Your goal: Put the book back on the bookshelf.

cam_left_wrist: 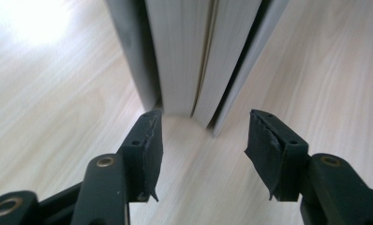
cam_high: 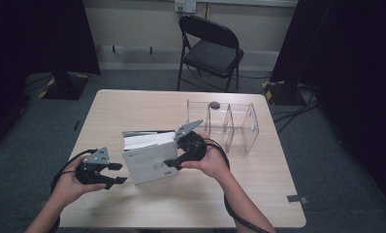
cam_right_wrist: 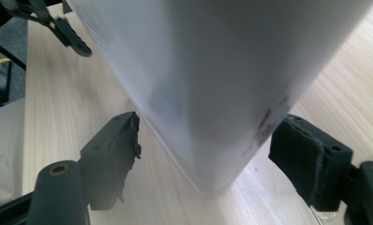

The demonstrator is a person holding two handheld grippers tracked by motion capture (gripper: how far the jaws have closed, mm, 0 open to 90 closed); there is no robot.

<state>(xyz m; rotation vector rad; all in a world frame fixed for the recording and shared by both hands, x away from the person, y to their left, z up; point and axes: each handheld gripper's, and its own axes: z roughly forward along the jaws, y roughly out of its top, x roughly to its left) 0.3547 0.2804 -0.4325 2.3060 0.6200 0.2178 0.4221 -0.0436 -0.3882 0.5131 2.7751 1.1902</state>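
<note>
A white book (cam_high: 147,158) stands on edge in the middle of the wooden table (cam_high: 181,208), tilted a little. My right gripper (cam_high: 174,155) is shut on its right lower corner, and in the right gripper view both pads press the book (cam_right_wrist: 212,84) from either side. My left gripper (cam_high: 121,174) is open, just left of the book. In the left gripper view the book's page edges and covers (cam_left_wrist: 184,56) stand right ahead of the tips of the left gripper (cam_left_wrist: 203,140), with nothing between the pads. The left gripper (cam_right_wrist: 58,28) also shows far off in the right gripper view.
A clear acrylic organizer (cam_high: 230,121) with upright dividers stands at the back right of the table, close behind my right hand. A black folding chair (cam_high: 210,46) is beyond the far edge. Bare tabletop lies in front of the book.
</note>
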